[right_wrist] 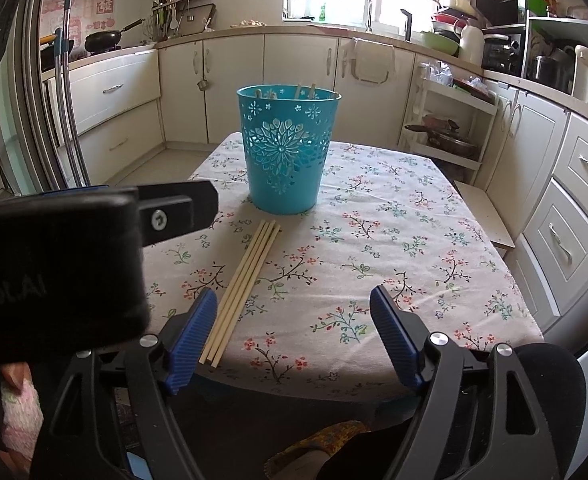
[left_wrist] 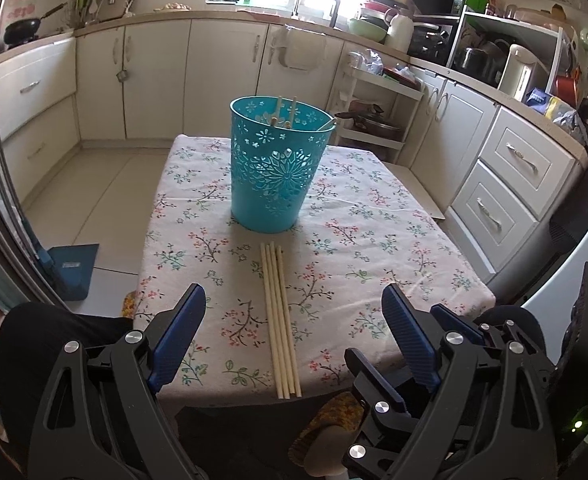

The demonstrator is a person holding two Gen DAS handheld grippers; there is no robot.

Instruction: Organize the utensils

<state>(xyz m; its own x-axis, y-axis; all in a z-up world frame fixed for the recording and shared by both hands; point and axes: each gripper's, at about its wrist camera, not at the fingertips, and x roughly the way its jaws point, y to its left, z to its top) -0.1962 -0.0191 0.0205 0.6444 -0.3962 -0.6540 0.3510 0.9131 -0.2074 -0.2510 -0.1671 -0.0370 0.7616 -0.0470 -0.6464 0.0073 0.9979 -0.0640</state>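
My left tongs (left_wrist: 294, 320) are spread wide and hold nothing; they hover over the near edge of the table (left_wrist: 414, 240). My right tongs (right_wrist: 294, 320) are likewise wide and empty, just to the right of the left pair.

Four chopsticks (left_wrist: 279, 316) lie side by side on the cloth, running from the near edge toward the bin (left_wrist: 273, 176). The bin stands upright at mid-table, just beyond their far tips. At least two sticks (left_wrist: 285, 110) already lean inside it; a third item at its right rim may be a spoon, though the view is too small to confirm.

Step in hand, as I judge it: approach for pick-up of the remaining chopsticks. The next move calls for lowering one pair over the bundle, pads straddling it across its width, then closing before lifting toward the bin. The sticks are thin and round, so they may roll or splay under an off-centre grip.
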